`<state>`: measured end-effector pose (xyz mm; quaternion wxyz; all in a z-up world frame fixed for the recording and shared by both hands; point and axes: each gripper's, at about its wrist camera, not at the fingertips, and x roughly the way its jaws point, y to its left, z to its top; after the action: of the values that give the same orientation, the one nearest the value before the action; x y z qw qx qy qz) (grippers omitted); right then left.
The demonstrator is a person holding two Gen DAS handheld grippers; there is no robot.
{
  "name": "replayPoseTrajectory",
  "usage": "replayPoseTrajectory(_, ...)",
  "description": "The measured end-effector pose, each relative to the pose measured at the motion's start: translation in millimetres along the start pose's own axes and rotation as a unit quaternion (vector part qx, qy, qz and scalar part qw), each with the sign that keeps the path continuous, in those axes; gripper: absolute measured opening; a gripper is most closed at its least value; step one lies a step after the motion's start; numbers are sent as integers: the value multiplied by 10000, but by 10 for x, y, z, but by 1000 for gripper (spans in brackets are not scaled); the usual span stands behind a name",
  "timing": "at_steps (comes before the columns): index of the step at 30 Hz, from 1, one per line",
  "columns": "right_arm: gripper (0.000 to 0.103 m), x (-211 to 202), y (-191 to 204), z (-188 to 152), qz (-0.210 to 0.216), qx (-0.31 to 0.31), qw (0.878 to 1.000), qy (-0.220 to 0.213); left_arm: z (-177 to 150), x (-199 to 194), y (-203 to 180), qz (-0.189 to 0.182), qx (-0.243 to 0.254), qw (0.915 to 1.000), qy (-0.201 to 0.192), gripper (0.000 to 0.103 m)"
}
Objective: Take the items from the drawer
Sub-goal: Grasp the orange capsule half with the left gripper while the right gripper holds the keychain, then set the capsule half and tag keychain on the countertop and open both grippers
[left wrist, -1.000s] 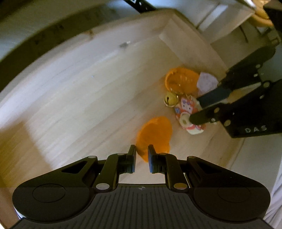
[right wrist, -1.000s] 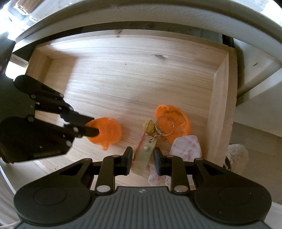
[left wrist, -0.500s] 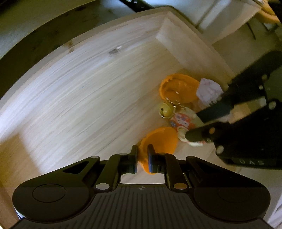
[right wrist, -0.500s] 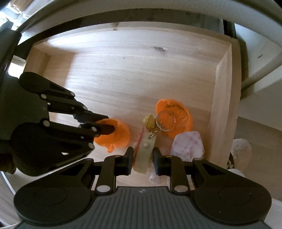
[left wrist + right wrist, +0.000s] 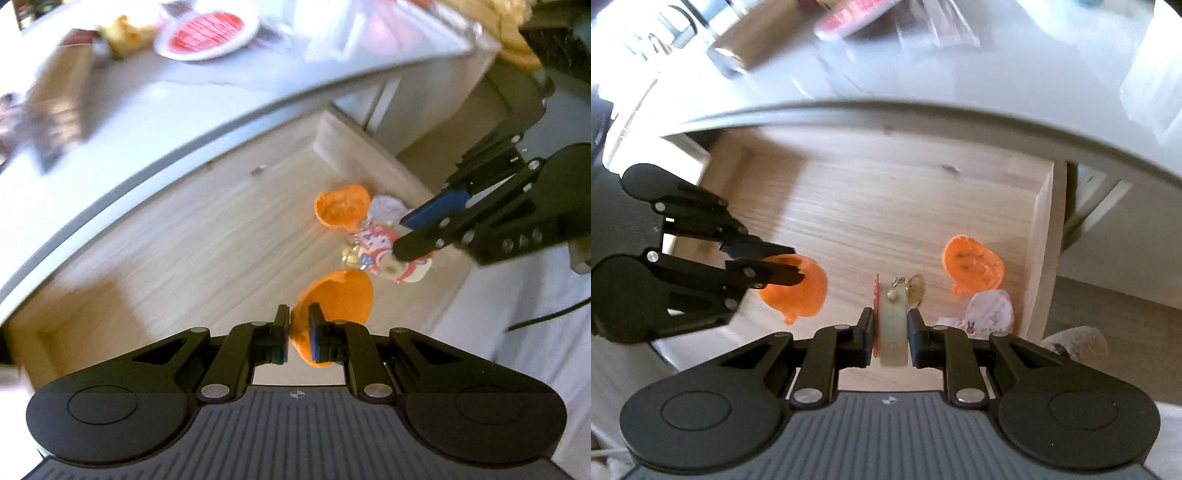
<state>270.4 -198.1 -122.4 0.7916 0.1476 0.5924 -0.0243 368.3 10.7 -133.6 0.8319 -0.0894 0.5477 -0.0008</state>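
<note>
Left fingers (image 5: 298, 334) pinch orange shell (image 5: 334, 300); right fingers (image 5: 890, 336), just closing, clamp keychain (image 5: 894, 317). Second orange shell (image 5: 971, 266) beyond right fingers in drawer (image 5: 1043, 236).

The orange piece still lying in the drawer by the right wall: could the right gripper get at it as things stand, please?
Probably not yet. The right gripper is shut on the keychain. The orange piece lies uncovered beside the drawer wall, so the way is otherwise free.
</note>
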Motion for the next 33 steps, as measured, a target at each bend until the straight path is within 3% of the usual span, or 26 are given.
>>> replayPoseTrajectory(4, 18, -403, 32, 37, 286, 270, 9984, -408, -112, -566, 192, -159, -569, 9955, -741, 13)
replayPoseTrajectory(6, 18, -712, 34, 147, 462, 384, 9949, -810, -59, -932, 326, -47, -698, 9897, -1247, 13)
replayPoseTrajectory(9, 18, -1305, 100, 392, 578, 317, 9830, -1714, 153, -1467, 529, 384, -784, 9749, -2046, 13)
replayPoseTrajectory(13, 18, -1784, 225, 761, 387, 61, 9627, -2677, 407, -1674, 875, 857, -1226, 9523, -2660, 13)
replayPoseTrajectory(16, 18, -1752, 286, 1013, 332, 120, 9555, -2927, 538, -1512, 1005, 1211, -1758, 9390, -2696, 13)
replayPoseTrajectory(20, 18, -1335, 324, 1351, 325, 250, 9616, -2714, 608, -1008, 1267, 1318, -2244, 9378, -2299, 13)
replayPoseTrajectory(21, 18, -1179, 345, 1413, 319, 245, 9651, -2589, 611, -894, 1305, 1319, -2299, 9394, -2176, 18)
replayPoseTrajectory(23, 18, -870, 423, 1498, 262, 215, 9707, -2380, 538, -829, 1356, 1283, -2229, 9393, -2270, 28)
replayPoseTrajectory(26, 19, -528, 527, 1533, 26, 94, 9770, -2129, 544, -791, 1281, 1607, -1856, 9441, -2198, 33)
replayPoseTrajectory(33, 19, -438, 674, 1501, -174, -129, 9765, -2143, 555, -763, 1204, 1931, -1545, 9477, -2017, 38)
